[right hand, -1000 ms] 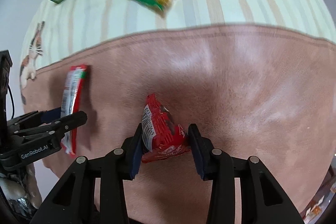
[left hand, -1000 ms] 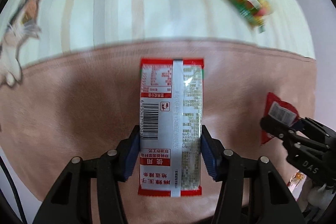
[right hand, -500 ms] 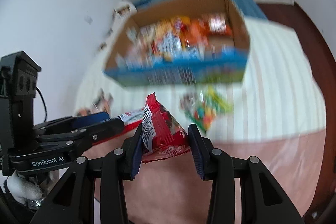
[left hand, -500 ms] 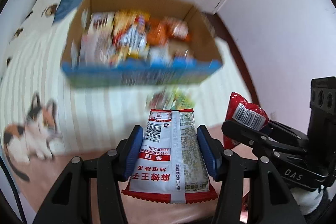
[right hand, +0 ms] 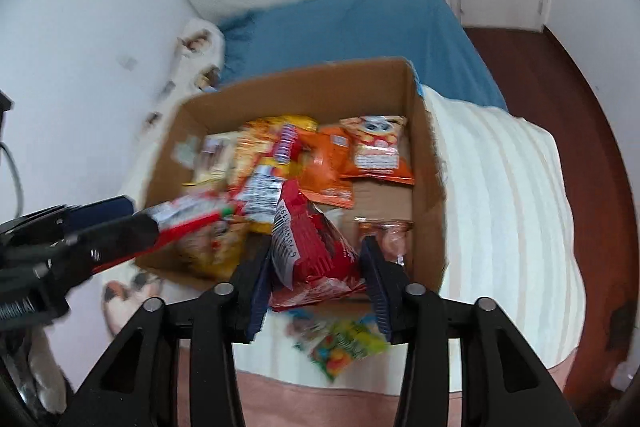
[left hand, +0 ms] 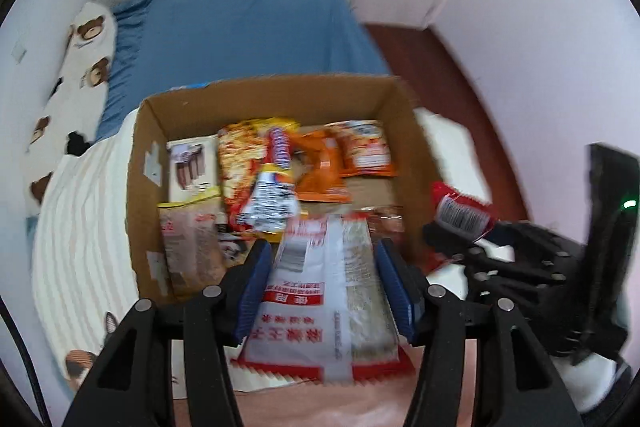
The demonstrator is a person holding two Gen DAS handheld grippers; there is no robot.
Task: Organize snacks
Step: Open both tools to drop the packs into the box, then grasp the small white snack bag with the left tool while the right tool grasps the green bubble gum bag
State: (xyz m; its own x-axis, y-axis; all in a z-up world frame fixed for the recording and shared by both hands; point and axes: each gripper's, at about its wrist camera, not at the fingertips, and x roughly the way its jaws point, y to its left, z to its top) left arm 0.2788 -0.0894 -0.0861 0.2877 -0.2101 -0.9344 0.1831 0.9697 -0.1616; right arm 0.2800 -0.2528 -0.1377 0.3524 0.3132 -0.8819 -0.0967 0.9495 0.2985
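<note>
My left gripper [left hand: 326, 285] is shut on a flat red and silver snack packet [left hand: 328, 291], held over the near edge of an open cardboard box [left hand: 136, 163] full of snack bags. My right gripper [right hand: 316, 275] is shut on a small red snack bag [right hand: 310, 247], also held at the box's near edge [right hand: 428, 163]. Each gripper shows in the other's view: the right one [left hand: 472, 239] with its red bag at right, the left one [right hand: 132, 223] with its packet at left.
The box sits on a bed with a striped cream blanket [right hand: 508, 195] and a blue sheet [left hand: 240, 31]. A colourful candy bag [right hand: 340, 339] lies on the blanket in front of the box. A pink-brown cloth [right hand: 320, 403] lies below the grippers. Walls and dark floor surround the bed.
Both grippers lifted their packets off the pink-brown cloth and moved forward to the cardboard box. The box now fills the middle of both views.
</note>
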